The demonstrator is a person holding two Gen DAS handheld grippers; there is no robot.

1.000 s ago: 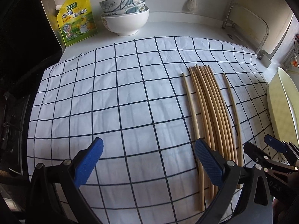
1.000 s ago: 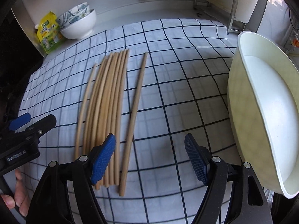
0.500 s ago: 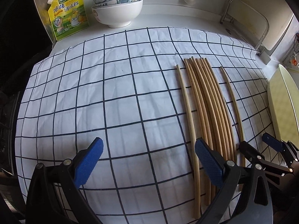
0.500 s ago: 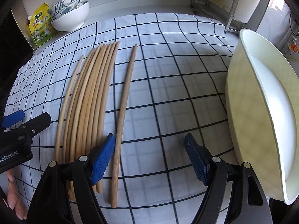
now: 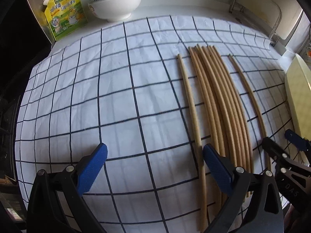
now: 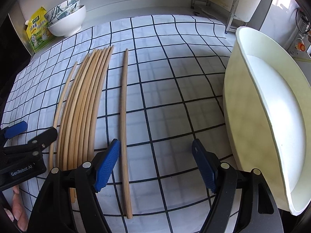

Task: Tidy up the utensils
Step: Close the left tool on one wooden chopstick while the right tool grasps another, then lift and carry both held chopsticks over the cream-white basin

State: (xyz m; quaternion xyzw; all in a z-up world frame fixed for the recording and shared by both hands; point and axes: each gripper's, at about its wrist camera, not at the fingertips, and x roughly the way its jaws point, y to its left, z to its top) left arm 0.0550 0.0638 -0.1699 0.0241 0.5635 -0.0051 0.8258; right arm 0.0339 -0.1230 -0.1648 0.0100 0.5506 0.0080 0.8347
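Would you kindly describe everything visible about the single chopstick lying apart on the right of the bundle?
The lone chopstick is a long, slim, pale wooden-looking rod, plain and unmarked. It lies flat on the checked cloth, roughly parallel to the bundle of chopsticks, with a clear gap between them. Its near end reaches between the open right gripper fingers; nothing grips it.

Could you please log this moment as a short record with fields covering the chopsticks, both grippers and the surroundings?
surface: checked cloth
main bundle: chopsticks lying side by side, touching
strays: single chopstick apart on the bundle's right; thin chopstick apart on its left
left gripper: open, holding nothing
right gripper: open, fingers either side of the single chopstick's near end
right of cloth: cream basin
back corner: stacked bowls, yellow pouch
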